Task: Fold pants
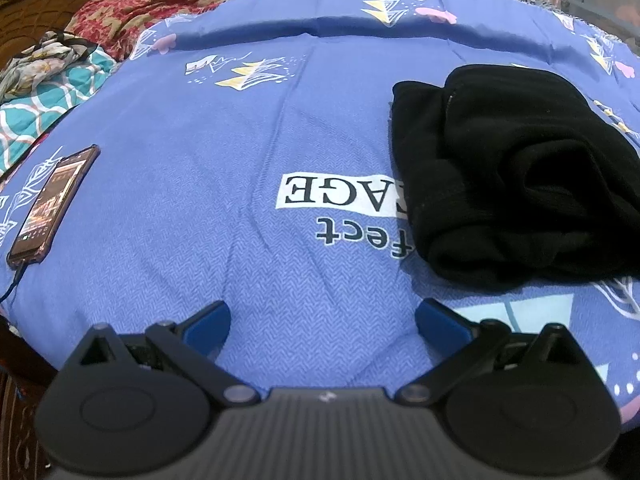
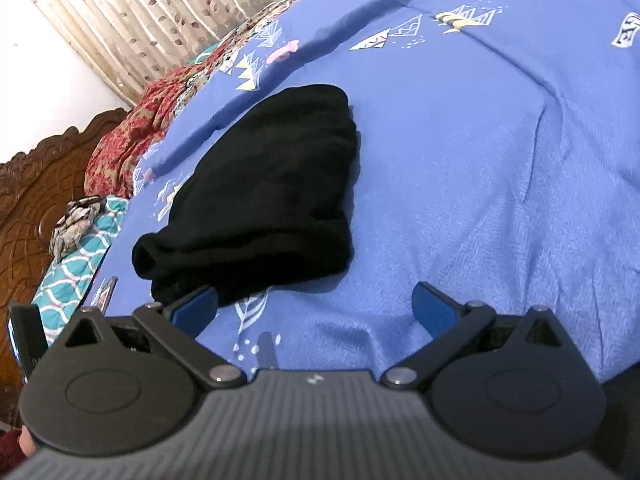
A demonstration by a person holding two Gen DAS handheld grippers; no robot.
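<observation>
The black pants (image 1: pixel 516 176) lie in a folded bundle on the blue printed bedspread (image 1: pixel 240 184), at the right of the left wrist view. My left gripper (image 1: pixel 322 318) is open and empty, hovering over bare bedspread to the left of and nearer than the bundle. In the right wrist view the pants (image 2: pixel 264 196) lie left of centre on the bedspread (image 2: pixel 480 184). My right gripper (image 2: pixel 314 304) is open and empty, just short of the bundle's near edge, with its left blue pad (image 2: pixel 196 306) in front of the cloth.
A phone (image 1: pixel 52 204) with a lit screen and a cable lies at the bedspread's left edge. A red floral blanket (image 1: pixel 152 4), a teal patterned quilt (image 1: pixel 44 104) and a carved wooden headboard (image 2: pixel 28 200) border the bed. Curtains (image 2: pixel 160 12) hang behind.
</observation>
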